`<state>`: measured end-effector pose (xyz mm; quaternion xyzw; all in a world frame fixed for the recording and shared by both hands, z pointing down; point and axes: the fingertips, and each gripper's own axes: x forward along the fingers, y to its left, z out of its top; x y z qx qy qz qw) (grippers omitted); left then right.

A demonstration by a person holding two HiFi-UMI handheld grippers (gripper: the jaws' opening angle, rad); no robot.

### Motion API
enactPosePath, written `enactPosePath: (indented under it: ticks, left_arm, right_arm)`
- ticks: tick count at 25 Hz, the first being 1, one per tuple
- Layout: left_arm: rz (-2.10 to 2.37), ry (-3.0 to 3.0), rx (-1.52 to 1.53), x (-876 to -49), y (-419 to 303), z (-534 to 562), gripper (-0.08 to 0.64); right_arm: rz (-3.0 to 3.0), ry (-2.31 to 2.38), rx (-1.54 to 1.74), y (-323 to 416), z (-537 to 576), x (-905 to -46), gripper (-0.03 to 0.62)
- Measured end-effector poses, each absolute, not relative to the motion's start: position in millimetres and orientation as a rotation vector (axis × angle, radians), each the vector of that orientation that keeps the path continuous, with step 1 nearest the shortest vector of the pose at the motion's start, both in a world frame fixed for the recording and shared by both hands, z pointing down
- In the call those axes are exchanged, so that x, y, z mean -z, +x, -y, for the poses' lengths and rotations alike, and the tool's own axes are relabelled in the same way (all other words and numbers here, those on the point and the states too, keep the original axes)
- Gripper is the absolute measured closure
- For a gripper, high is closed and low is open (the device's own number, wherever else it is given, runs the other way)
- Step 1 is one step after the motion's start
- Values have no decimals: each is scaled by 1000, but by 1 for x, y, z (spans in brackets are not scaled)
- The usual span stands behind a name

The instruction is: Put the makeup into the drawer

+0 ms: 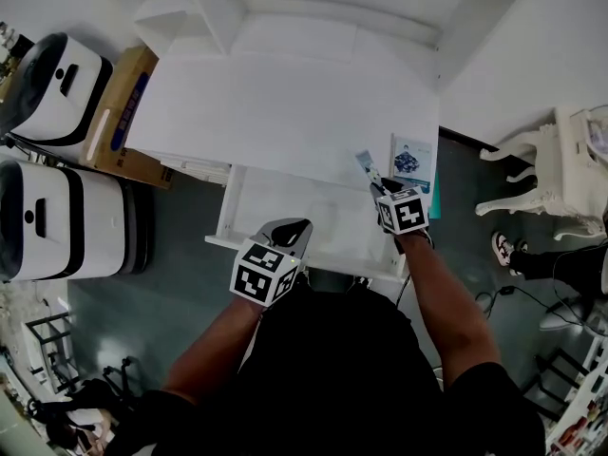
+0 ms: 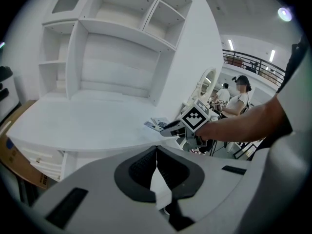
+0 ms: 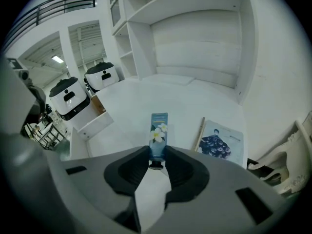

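your right gripper (image 3: pixel 157 155) grips the makeup tube (image 3: pixel 159 130) by its cap, tube pointing straight ahead; the open drawer (image 1: pixel 285 212) lies below-left.

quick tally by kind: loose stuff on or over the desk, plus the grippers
tube: 1, clamped in the right gripper
booklet: 1, lying on the desk
grippers: 2, counting the left gripper, which is shut and empty
total: 4
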<state>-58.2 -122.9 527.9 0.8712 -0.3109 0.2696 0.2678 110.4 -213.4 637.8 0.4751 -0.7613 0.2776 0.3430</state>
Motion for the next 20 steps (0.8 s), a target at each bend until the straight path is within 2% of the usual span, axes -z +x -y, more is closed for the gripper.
enactPosePath:
  ticks: [11, 20]
  left_arm:
    - [820, 2299, -730, -546, -52, 111, 549]
    - [837, 2274, -770, -551, -54, 100, 549]
  right_arm:
    - [2041, 1027, -602, 84, 153, -640, 476]
    - [1902, 800, -407, 80, 116, -715, 476]
